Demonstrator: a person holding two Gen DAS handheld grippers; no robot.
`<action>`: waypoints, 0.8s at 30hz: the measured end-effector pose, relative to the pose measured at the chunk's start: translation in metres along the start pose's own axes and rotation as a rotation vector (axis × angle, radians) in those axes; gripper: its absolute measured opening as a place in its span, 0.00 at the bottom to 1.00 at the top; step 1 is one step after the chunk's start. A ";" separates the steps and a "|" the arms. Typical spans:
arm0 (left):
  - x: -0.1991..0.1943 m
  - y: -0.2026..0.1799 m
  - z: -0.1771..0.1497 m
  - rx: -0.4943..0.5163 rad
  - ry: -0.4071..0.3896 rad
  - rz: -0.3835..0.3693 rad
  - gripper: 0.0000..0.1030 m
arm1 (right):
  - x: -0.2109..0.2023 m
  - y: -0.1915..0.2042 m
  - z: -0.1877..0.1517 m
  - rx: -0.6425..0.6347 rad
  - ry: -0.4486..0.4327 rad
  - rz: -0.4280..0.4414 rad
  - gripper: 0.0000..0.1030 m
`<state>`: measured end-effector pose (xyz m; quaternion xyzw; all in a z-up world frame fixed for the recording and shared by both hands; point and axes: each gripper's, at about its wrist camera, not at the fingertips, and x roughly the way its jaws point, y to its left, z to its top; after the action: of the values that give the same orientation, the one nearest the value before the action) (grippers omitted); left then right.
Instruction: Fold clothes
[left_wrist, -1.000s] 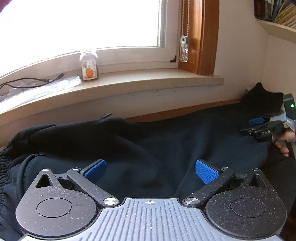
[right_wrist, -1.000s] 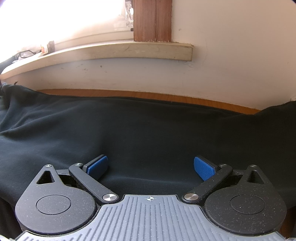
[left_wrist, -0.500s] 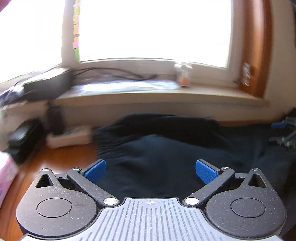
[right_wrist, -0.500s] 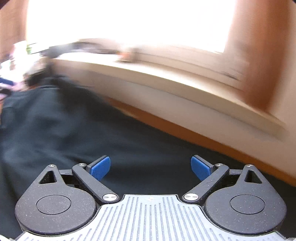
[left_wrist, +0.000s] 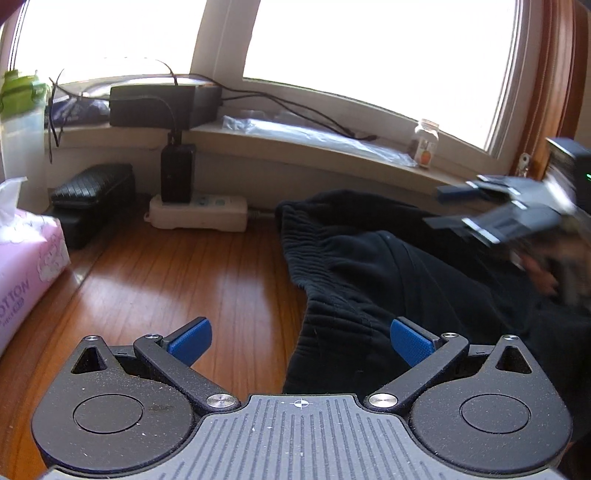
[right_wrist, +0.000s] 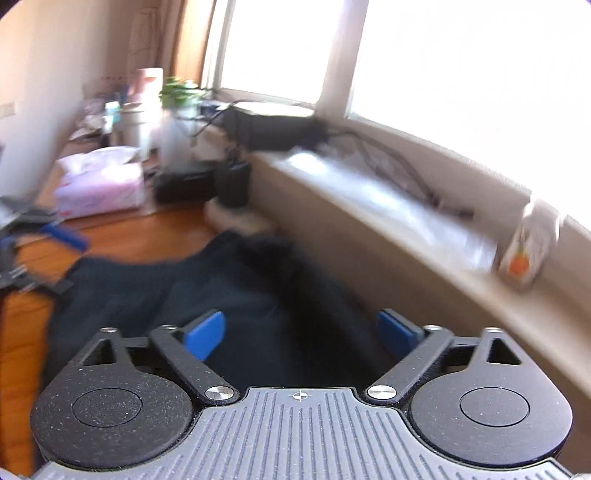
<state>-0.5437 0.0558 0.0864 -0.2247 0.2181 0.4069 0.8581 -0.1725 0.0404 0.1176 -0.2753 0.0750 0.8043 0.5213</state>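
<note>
left gripper (left_wrist: 301, 341): fingers spread, empty, over garment's ribbed edge | right gripper (right_wrist: 301, 334): fingers spread, empty, blurred | black garment (left_wrist: 388, 266): crumpled on wooden bench (left_wrist: 184, 280) below windowsill (left_wrist: 332, 147)

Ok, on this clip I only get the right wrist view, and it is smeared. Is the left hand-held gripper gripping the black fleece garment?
Observer: No. In the left wrist view the left hand-held gripper is open, with nothing between its blue pads.
Operator: Where does it sit against the cloth?
Observer: At the black fleece garment's ribbed elastic edge. One pad is over cloth, the other over the bare brown wooden surface.
</note>
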 end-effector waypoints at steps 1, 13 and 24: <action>0.001 0.001 -0.001 -0.007 0.004 -0.008 1.00 | 0.012 -0.006 0.003 0.012 0.021 0.000 0.76; 0.012 0.008 -0.007 -0.018 0.030 -0.048 1.00 | 0.003 -0.036 0.011 0.070 -0.067 0.051 0.09; 0.023 -0.017 -0.014 0.060 0.063 -0.094 1.00 | -0.041 -0.042 -0.002 0.051 -0.062 -0.085 0.27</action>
<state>-0.5197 0.0519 0.0662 -0.2217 0.2460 0.3521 0.8754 -0.1224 0.0253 0.1442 -0.2398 0.0676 0.7875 0.5637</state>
